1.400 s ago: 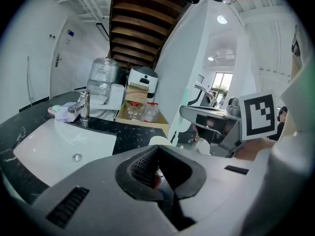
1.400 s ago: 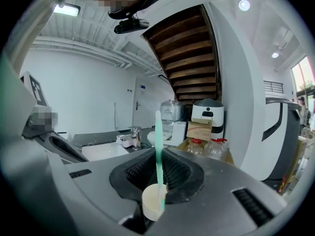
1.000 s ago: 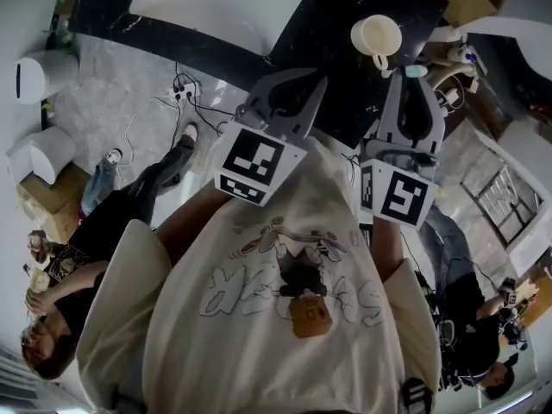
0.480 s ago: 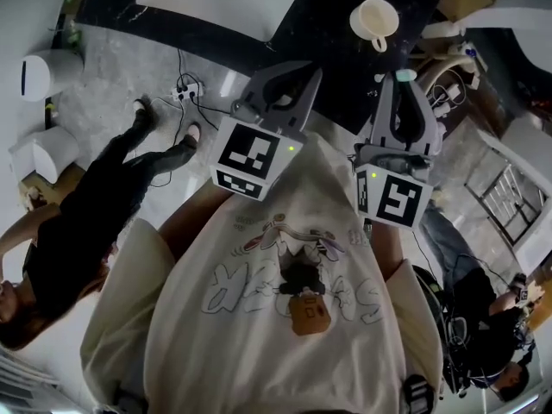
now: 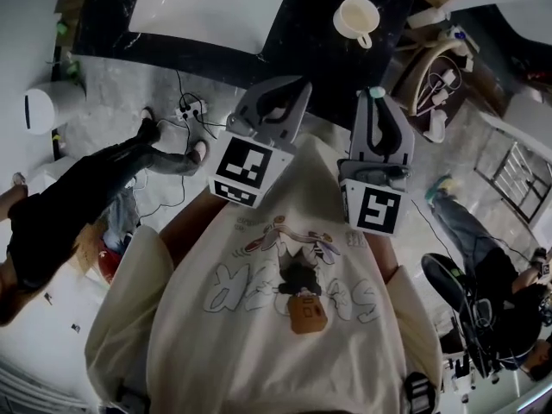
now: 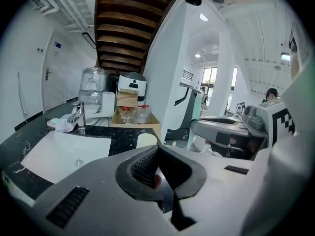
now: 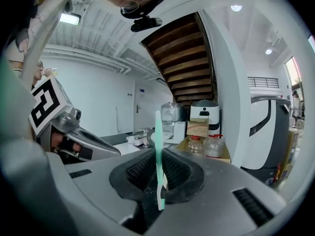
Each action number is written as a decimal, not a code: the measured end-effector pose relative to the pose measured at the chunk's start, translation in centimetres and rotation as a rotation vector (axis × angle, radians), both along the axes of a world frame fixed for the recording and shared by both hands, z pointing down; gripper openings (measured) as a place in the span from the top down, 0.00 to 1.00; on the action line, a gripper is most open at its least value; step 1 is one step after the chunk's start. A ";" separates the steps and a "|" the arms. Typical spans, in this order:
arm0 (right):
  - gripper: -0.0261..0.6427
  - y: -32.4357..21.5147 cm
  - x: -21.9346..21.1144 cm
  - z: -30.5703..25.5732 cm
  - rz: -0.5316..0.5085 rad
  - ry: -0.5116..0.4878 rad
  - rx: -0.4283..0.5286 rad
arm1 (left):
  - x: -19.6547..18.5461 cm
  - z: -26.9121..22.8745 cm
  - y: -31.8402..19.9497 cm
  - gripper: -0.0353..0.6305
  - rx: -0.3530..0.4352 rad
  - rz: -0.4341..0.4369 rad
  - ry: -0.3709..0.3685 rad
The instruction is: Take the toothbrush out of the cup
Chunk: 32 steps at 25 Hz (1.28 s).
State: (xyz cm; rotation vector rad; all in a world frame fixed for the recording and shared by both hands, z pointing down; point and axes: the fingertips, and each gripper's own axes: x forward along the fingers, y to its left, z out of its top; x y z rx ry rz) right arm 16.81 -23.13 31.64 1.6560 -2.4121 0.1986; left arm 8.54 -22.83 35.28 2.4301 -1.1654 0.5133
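Observation:
A cream cup with a handle stands on the black counter, beyond both grippers and apart from them. My right gripper is shut on a mint-green toothbrush, which stands upright between its pads. The toothbrush's end shows at the jaw tips in the head view. My left gripper is to the left of the right one, shut with nothing in it. In the left gripper view the cup shows just past that gripper's jaws.
A white sink with a faucet is set in the counter left of the cup. A cardboard box of bottles stands at the counter's far end. A person is on the floor at left, another at right, with cables nearby.
Both grippers have drawn back from the cup, the right one still holding the toothbrush. The cup now sits farther from the jaws. The person at left has walked across the floor.

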 end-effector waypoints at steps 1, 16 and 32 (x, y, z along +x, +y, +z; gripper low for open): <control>0.89 0.2 -0.3 -0.1 0.010 -0.005 0.007 | -0.1 -0.1 0.0 0.93 0.002 0.014 0.000; 0.89 3.7 -4.6 2.6 0.118 -0.027 -0.117 | -3.7 -0.6 0.9 0.93 0.000 0.163 0.005; 0.89 3.8 -6.0 4.9 0.051 -0.152 -0.246 | -3.0 0.2 0.5 0.93 -0.008 0.202 0.010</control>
